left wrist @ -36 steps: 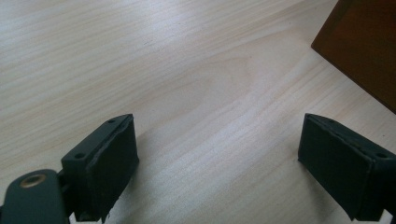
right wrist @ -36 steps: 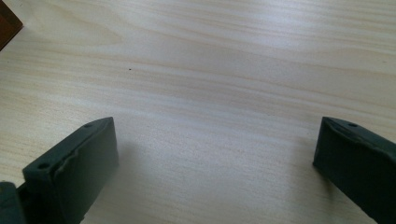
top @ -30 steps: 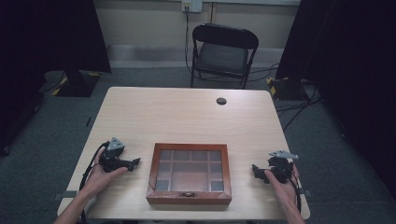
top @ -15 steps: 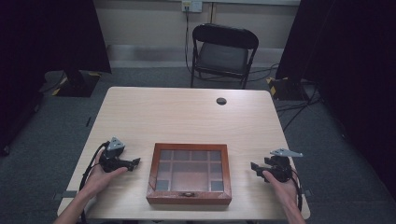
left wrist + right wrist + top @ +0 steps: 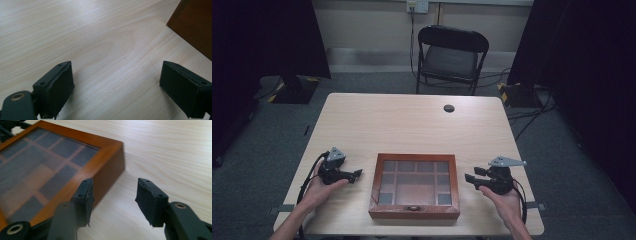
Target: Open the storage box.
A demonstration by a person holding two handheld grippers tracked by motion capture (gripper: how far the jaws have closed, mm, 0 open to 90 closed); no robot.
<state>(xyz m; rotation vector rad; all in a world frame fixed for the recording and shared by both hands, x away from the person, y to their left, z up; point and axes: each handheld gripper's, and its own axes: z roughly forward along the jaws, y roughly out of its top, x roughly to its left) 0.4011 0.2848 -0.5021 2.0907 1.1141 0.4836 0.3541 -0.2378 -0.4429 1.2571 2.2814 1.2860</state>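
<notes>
Two grippers were held beside the box [image 5: 414,186]: the left gripper [image 5: 353,174] low and wide open, the right gripper [image 5: 471,178] raised, its empty jaws just closing partway.

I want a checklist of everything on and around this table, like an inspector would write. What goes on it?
Surface: pale wooden table, flat and bare around the box.
Job's things: wooden box with a glass lid over compartments, shut, clasp at the near side, near the table's front edge.
Clutter: one small dark round thing near the far edge.
Grippers: left gripper open, resting left of the box, nothing between its fingers. Right gripper right of the box; its jaws have just been closing, nothing between them.
Cables: one trails from each gripper; more lie on the floor at the right.
Surroundings: black folding chair beyond the table, grey carpet, dark curtains.
</notes>
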